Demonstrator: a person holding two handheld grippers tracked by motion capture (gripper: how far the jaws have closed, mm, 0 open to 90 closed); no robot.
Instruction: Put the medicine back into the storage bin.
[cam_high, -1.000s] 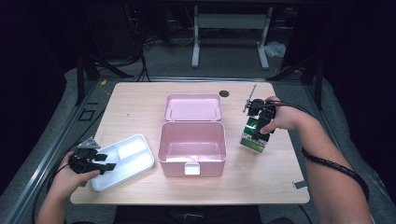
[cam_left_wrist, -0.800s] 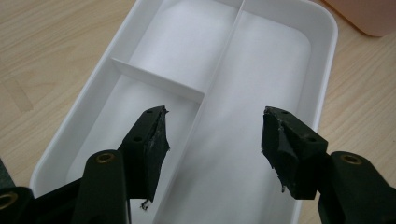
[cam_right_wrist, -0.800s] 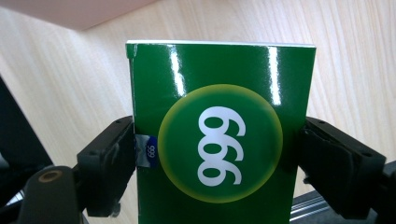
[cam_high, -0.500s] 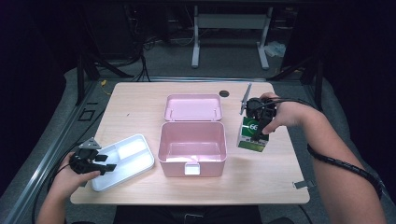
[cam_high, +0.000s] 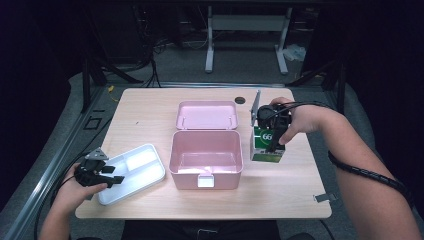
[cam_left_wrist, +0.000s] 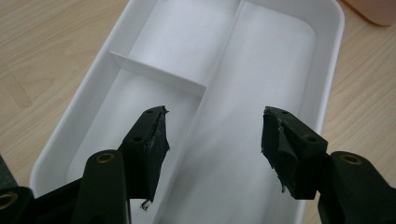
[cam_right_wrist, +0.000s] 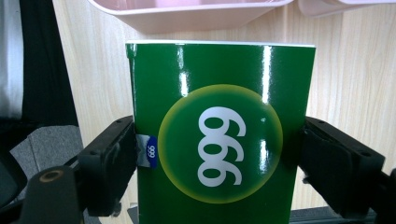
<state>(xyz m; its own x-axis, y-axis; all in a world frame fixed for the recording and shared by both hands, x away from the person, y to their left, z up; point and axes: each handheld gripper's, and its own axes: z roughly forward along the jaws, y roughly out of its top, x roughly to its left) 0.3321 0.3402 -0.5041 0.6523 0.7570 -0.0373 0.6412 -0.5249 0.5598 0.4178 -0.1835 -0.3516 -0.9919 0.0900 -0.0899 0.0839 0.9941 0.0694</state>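
Right gripper (cam_right_wrist: 219, 154) clamped the green box (cam_right_wrist: 219, 135), "999" readable only up close; left gripper (cam_left_wrist: 212, 140) gaped wide over the white tray (cam_left_wrist: 261, 70).

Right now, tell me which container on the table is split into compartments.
The white tray under the left gripper: thin walls divide it into sections. The pink box beside it is one undivided basin with its lid open behind.

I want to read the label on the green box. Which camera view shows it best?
The right gripper view: the green box sits close between the right gripper jaws, its "999" plainly legible. In the high view the green box looks small and partly covered.
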